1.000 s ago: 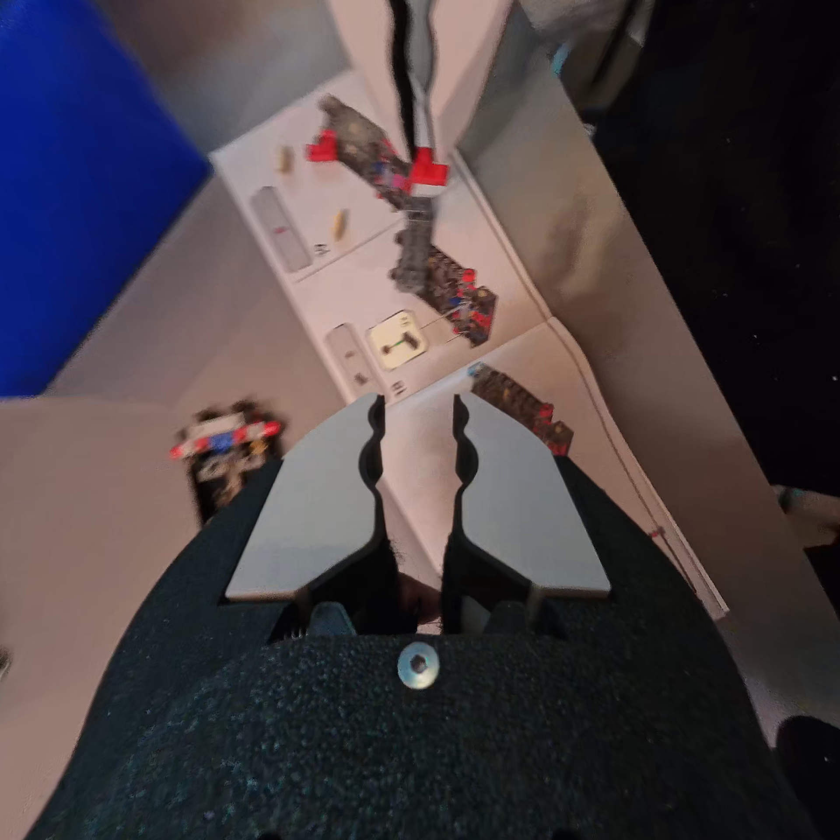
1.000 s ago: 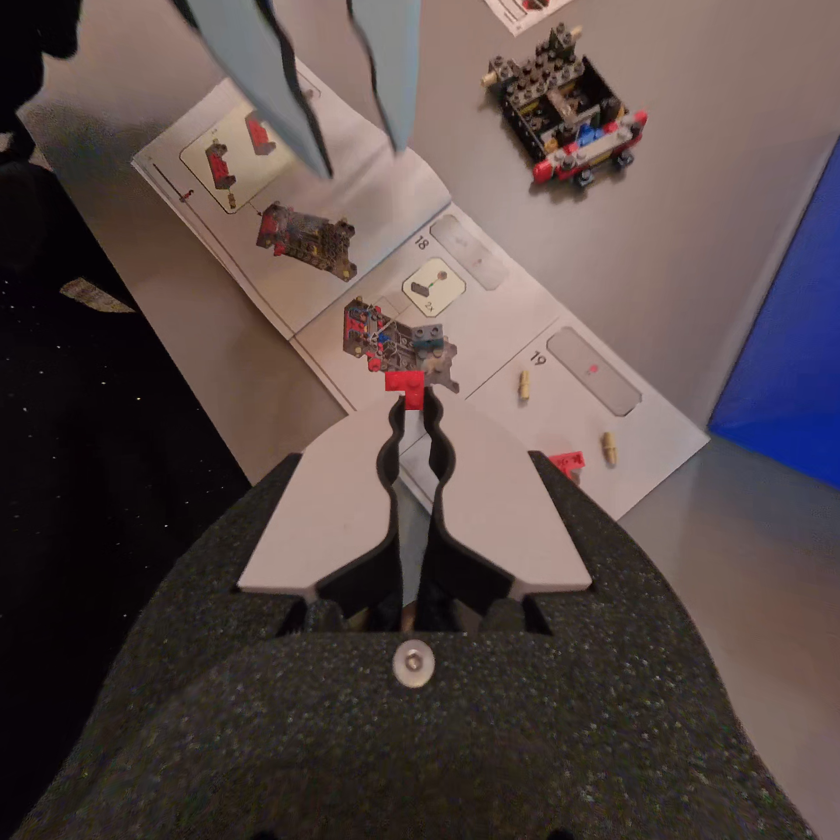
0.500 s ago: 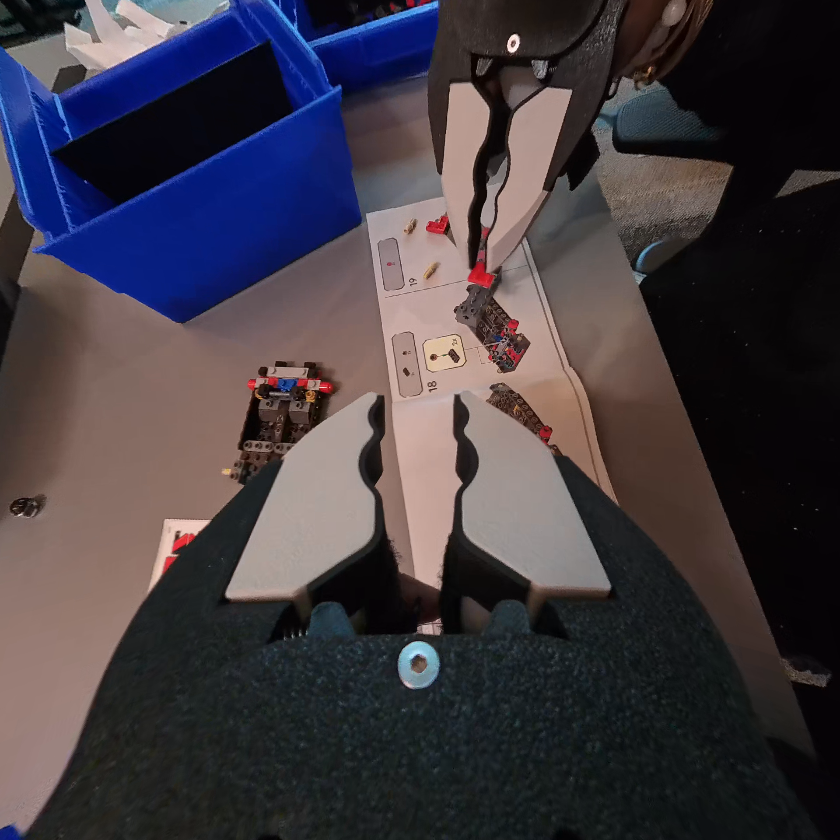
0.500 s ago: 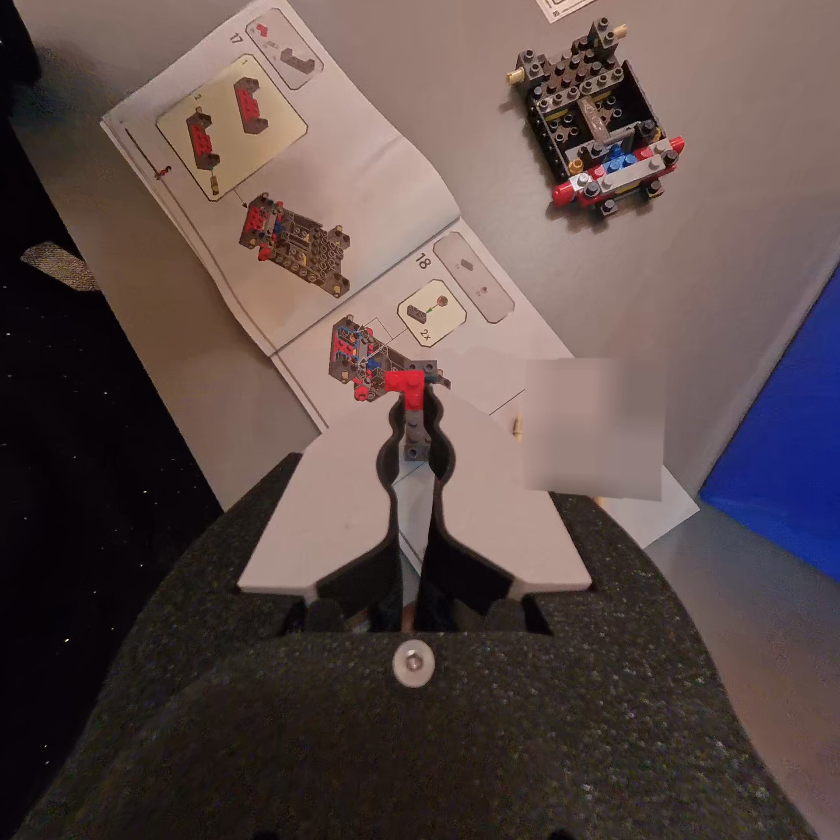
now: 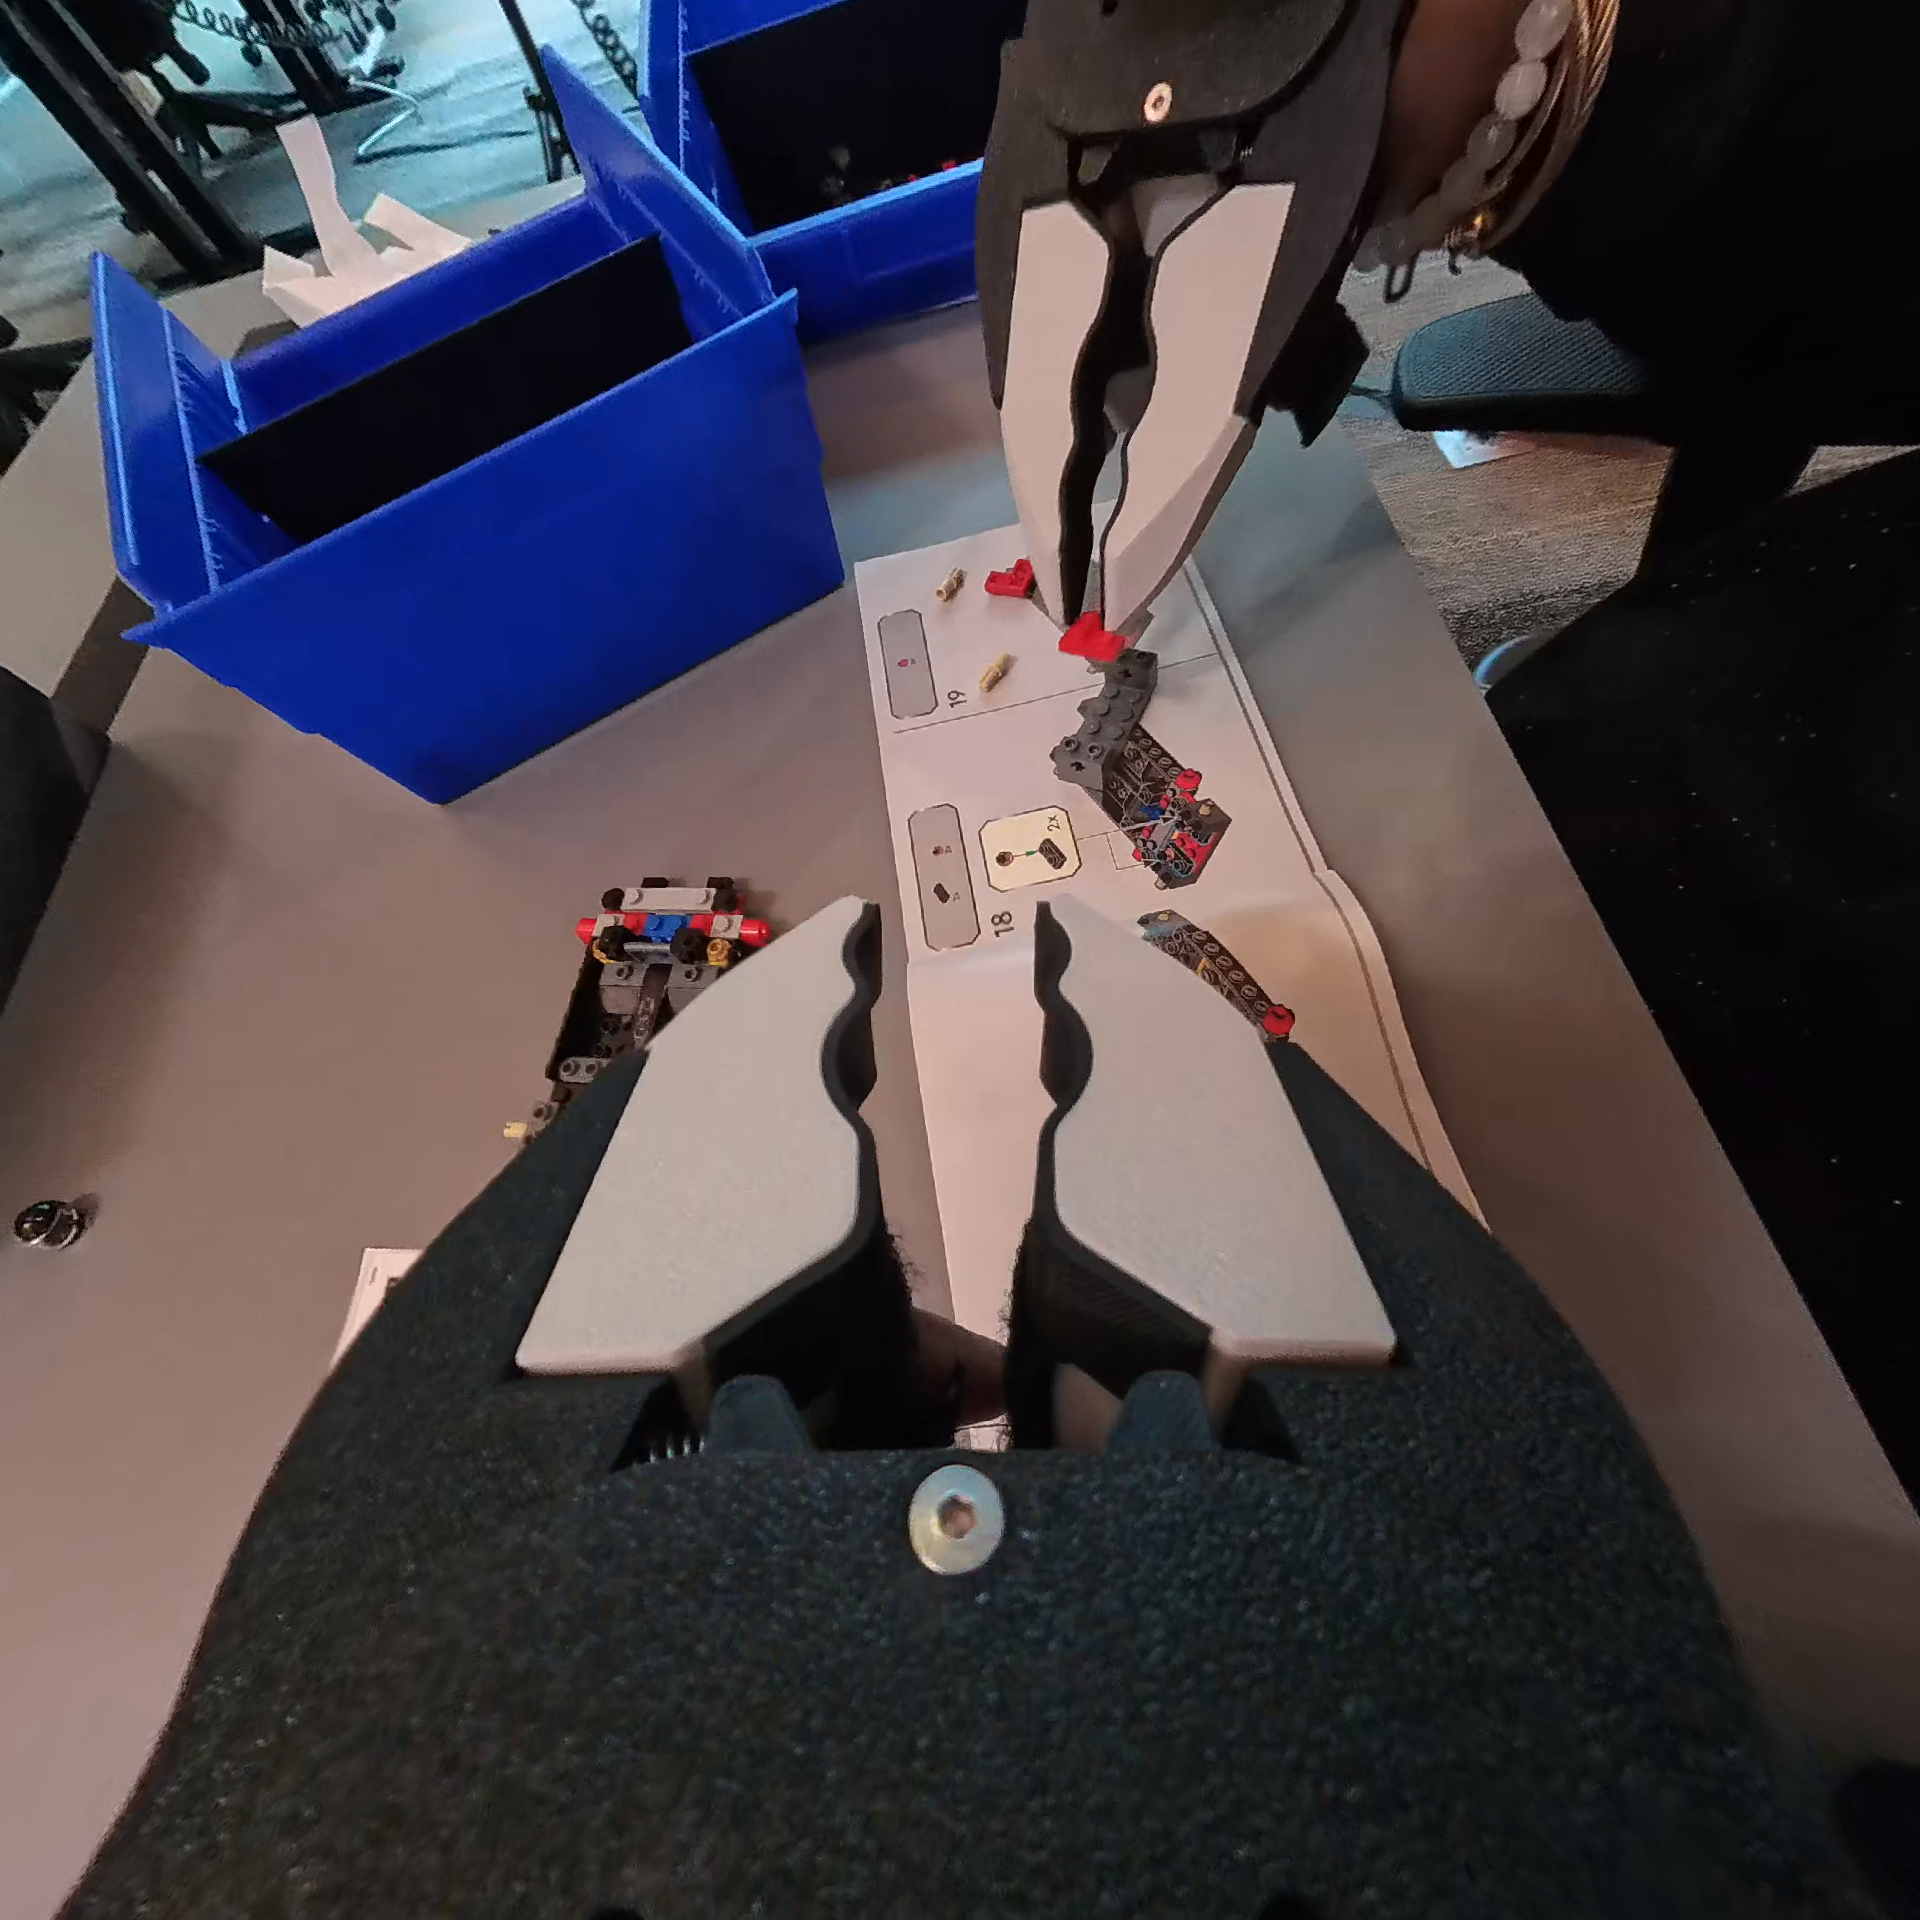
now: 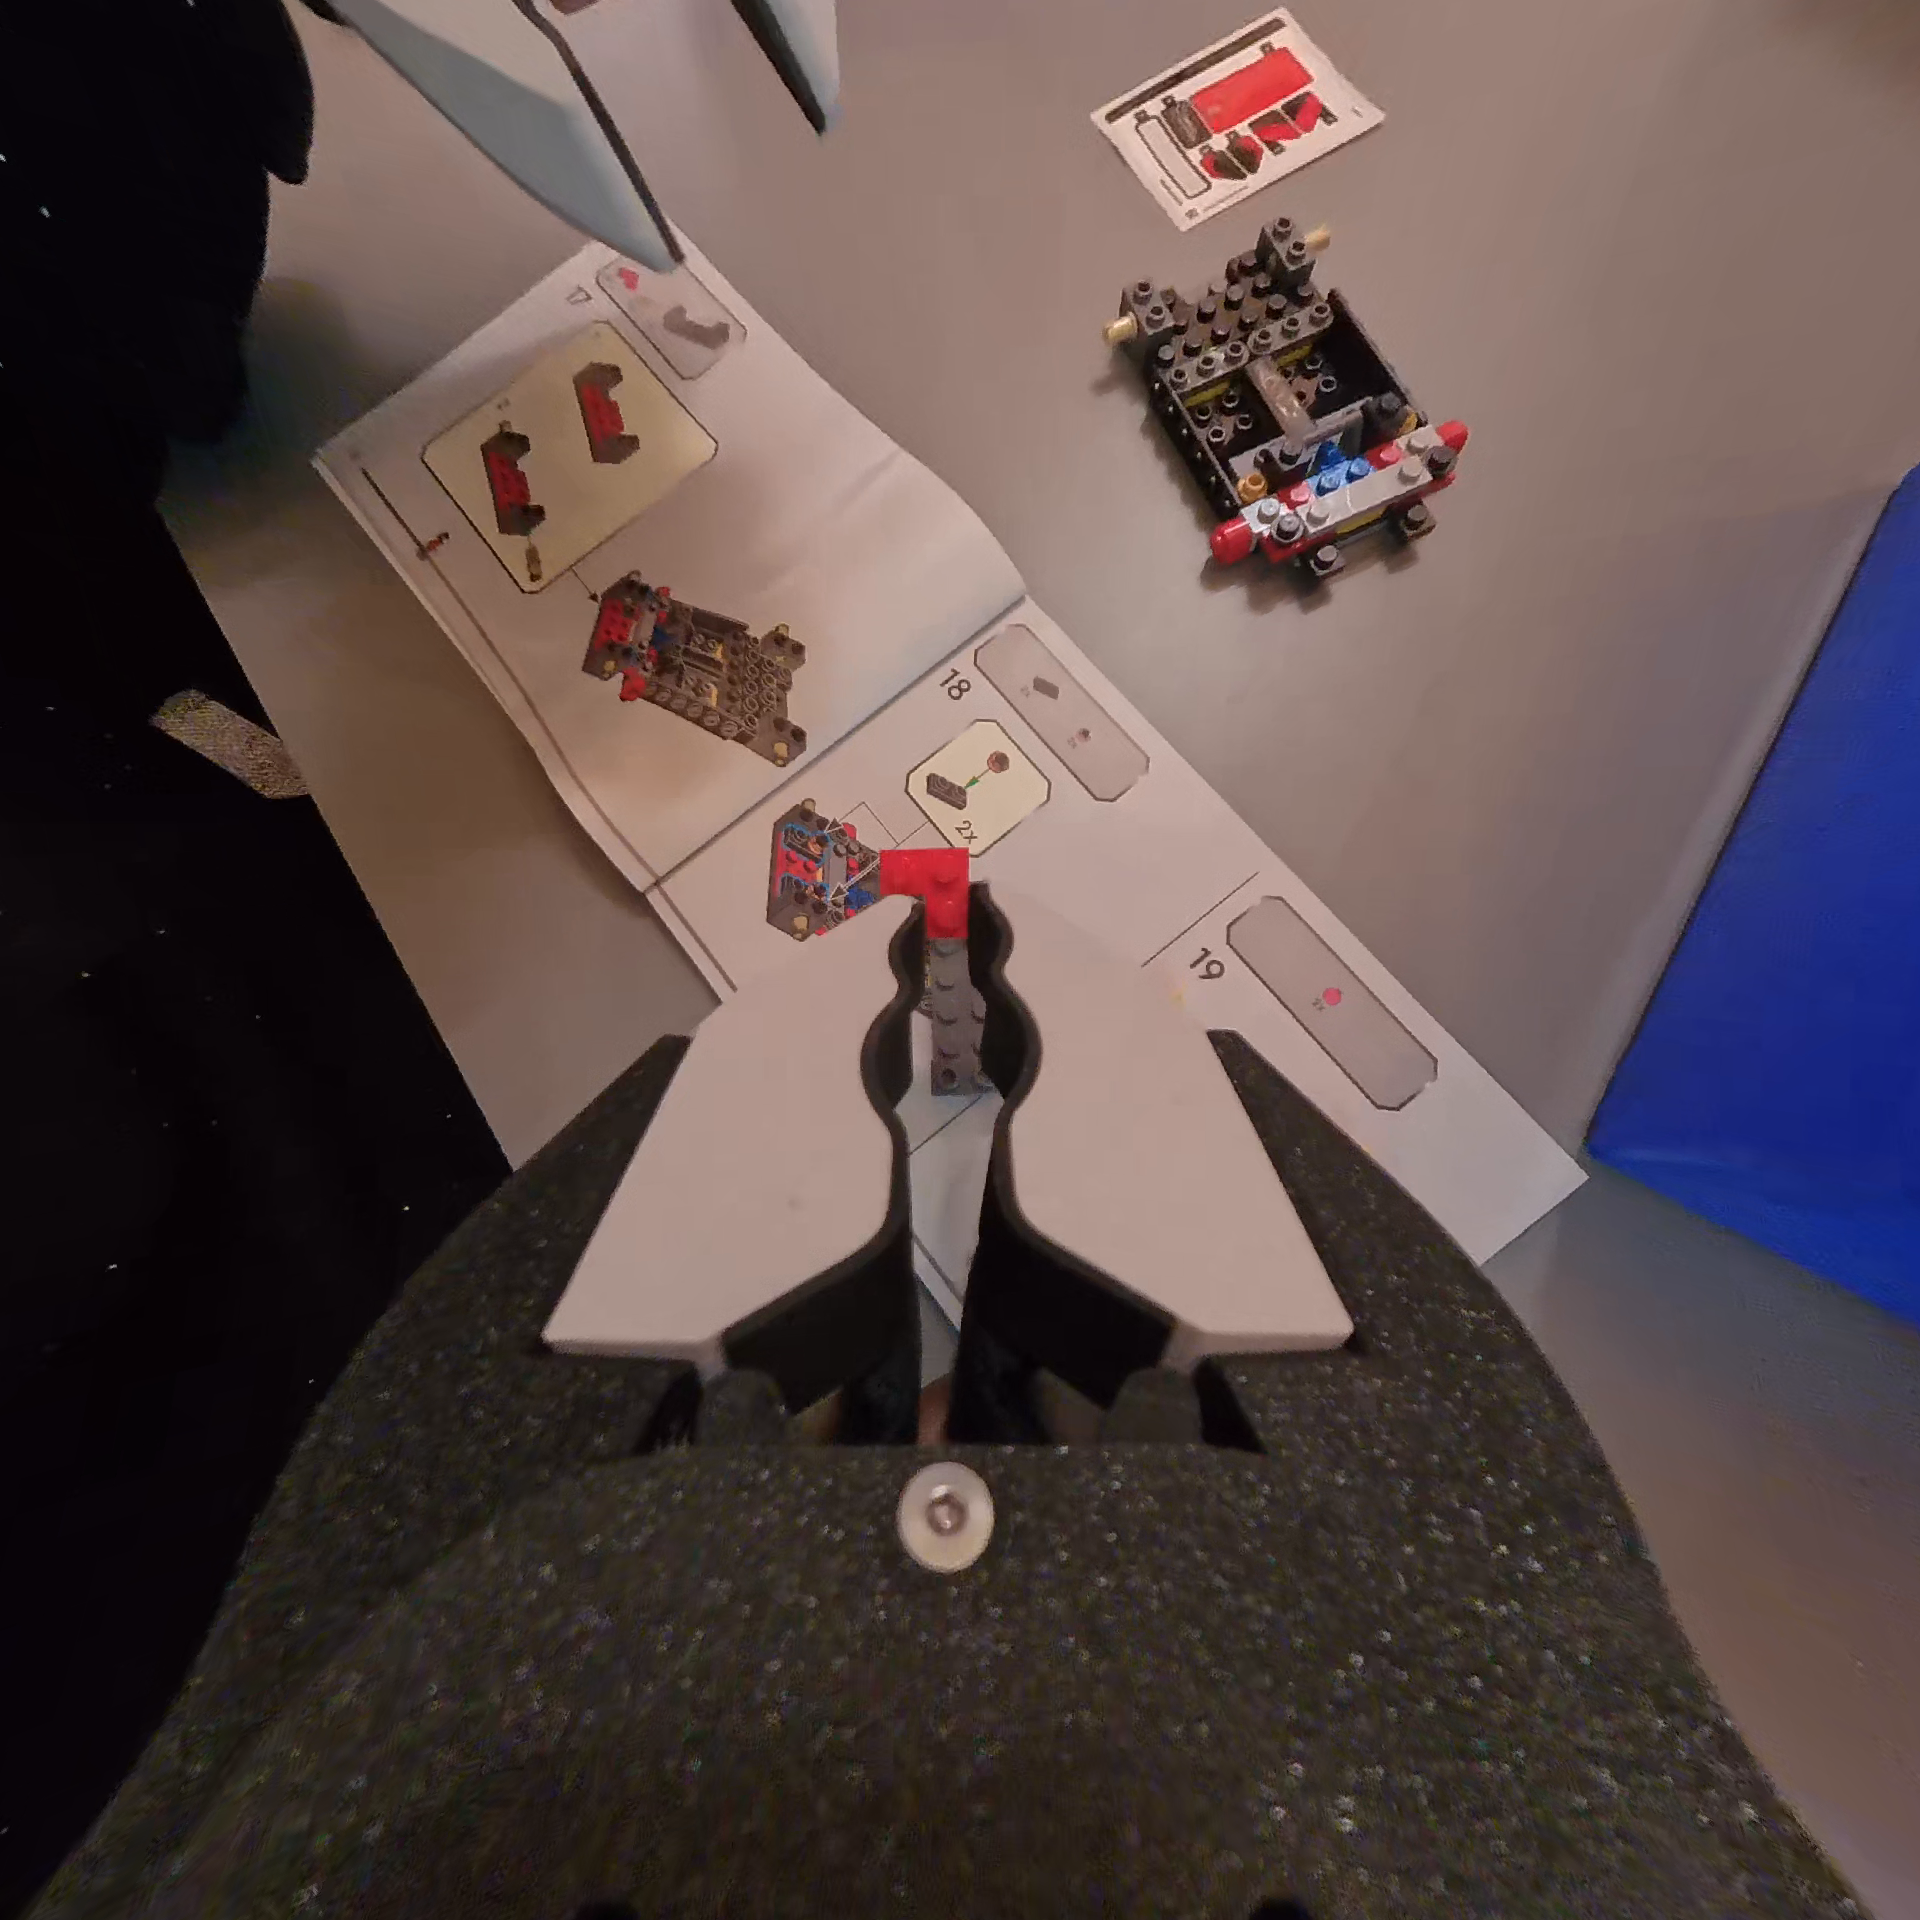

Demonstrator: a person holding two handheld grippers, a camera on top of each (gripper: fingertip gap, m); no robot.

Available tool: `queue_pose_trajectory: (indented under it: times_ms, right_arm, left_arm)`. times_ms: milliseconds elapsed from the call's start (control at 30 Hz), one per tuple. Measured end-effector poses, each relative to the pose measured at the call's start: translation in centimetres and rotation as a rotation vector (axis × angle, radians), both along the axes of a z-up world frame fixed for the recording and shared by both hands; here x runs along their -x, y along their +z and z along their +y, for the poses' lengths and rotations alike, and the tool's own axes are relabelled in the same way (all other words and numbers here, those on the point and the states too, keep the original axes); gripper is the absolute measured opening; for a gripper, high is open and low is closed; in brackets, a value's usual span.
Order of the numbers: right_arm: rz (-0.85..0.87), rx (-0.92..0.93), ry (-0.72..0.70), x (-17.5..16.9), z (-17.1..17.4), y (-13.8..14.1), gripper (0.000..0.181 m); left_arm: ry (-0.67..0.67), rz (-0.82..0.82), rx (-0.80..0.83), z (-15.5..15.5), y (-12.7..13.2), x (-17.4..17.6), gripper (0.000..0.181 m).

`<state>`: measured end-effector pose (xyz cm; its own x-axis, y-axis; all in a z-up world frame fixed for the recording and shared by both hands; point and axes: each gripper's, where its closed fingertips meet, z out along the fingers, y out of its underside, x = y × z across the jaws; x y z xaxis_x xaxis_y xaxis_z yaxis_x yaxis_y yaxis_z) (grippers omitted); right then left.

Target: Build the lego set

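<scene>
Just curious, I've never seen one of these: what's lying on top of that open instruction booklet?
On the instruction booklet lie a loose red piece, two tan pins and a grey brick. The right hand-held gripper hides the page beneath its red corner piece.

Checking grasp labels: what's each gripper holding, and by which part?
Right gripper: shut on the red corner plate, pinched by one leg. Left gripper: open, empty.

Open instruction booklet [image 6: 883, 561], centre of table: printed step numbers sit by the grey parts boxes, one on the far page, two on the near page. A quantity mark stands in the yellow callout box [image 6: 977, 784] (contents not copied here). Sticker sheet [image 6: 1236, 114], far right: tiny print along its edge, too small to read.
</scene>
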<state>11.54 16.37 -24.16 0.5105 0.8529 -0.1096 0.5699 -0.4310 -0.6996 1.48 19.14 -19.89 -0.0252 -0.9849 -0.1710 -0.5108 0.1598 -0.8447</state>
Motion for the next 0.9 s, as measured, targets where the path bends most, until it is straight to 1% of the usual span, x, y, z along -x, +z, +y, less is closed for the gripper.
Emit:
queue_pose_trajectory:
  times_ms: [167,433,567,700,900]
  right_arm:
    - [-0.026,0.003,0.001,-0.1,-0.1,-0.8,0.008]
    - [-0.022,-0.008,-0.012,-0.5,-0.3,-0.8,0.008]
    - [-0.023,-0.023,-0.007,-0.8,-0.2,-0.5,0.008]
    - [-0.038,-0.056,0.034,-1.0,-0.2,-0.1,0.008]
    - [-0.144,-0.107,0.179,-1.6,-0.2,-0.7,0.008]
  left_arm:
    - [-0.011,-0.010,-0.006,-0.2,-0.2,-0.2,0.028]
    - [-0.017,0.021,0.009,-0.2,-1.2,-0.2,0.028]
    - [-0.014,0.014,0.011,-0.1,-1.1,-0.2,0.028]
    - [-0.023,0.017,0.014,-0.3,-1.2,-0.3,0.028]
    - [-0.053,0.041,0.027,-1.0,-1.8,-0.8,0.028]
